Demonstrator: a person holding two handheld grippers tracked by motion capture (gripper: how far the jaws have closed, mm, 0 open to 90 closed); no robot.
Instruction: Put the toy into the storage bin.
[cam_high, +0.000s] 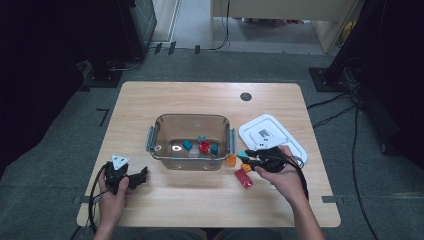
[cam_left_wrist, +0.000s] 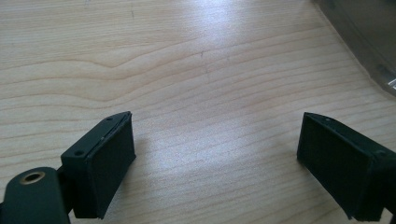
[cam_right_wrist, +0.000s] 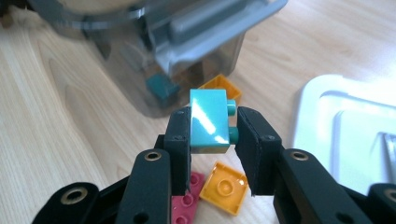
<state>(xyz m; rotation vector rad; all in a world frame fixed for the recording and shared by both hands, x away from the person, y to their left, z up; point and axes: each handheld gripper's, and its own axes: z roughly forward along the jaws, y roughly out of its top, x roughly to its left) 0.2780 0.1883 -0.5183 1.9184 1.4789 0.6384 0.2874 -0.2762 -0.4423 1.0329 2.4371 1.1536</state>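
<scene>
A: Which step is in hand?

B: A carry, by the look of it. A teal brick (cam_right_wrist: 208, 122) is clamped between the jaws of the right gripper (cam_right_wrist: 214, 135), studs turned toward the right jaw, and it is held clear of the table (cam_high: 200, 197).

A: What is left below it?

B: In the right gripper view a red brick (cam_right_wrist: 187, 205) and an orange brick (cam_right_wrist: 227, 186) are seen on the wood at 6 o'clock of the held piece. A second orange brick (cam_right_wrist: 218, 85) lies just past it, against the bin.

A: And the bin?

B: The clear bin (cam_high: 191, 142) stands at 10 o'clock of the right gripper in the high view, near but apart. Several bricks are already inside, a red one among them. A white lid (cam_high: 272, 137) lies at 1 o'clock.

A: What is called for next?

B: The brick is probably meant to be lifted over the near wall and its grey latch, then let go above the floor of the bin.

A: The left gripper?

B: The left gripper (cam_left_wrist: 215, 154) is spread wide over bare wood with nothing between the jaws, at 8 o'clock of the bin.
</scene>
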